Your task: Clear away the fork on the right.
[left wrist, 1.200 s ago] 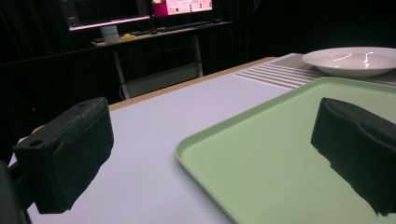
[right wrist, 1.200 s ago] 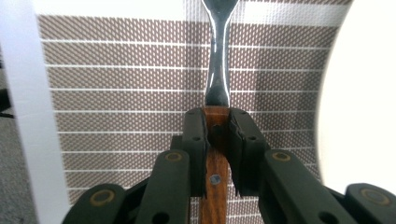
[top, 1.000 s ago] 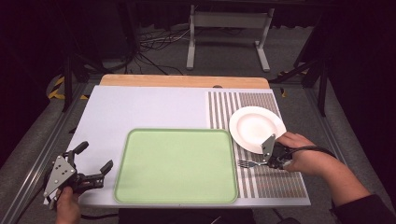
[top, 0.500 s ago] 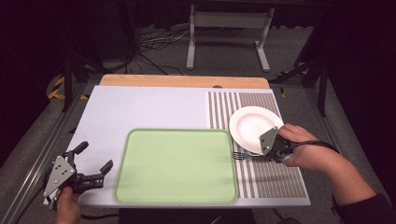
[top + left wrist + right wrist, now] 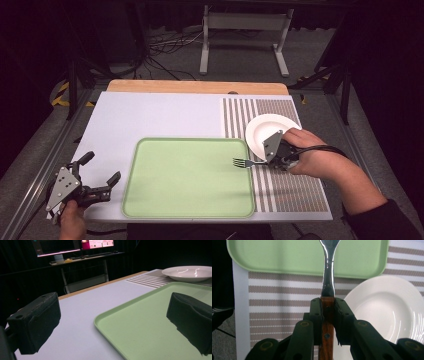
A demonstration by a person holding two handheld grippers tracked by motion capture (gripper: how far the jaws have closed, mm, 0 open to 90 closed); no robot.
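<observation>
My right gripper is shut on the wooden handle of a fork. The fork's metal tines reach over the right edge of the green tray. A white plate lies on the striped mat just beside and behind that gripper. My left gripper rests at the table's front left corner, open and empty, its jaws framing the tray's near left corner.
The white tabletop runs back to a wooden strip at the far edge. A metal stand and cables lie on the floor beyond. A desk with monitors stands in the dark background.
The right gripper has carried the fork leftward and slightly away from the person, so its tines now hang over the tray's right edge. The left gripper has stayed put.
</observation>
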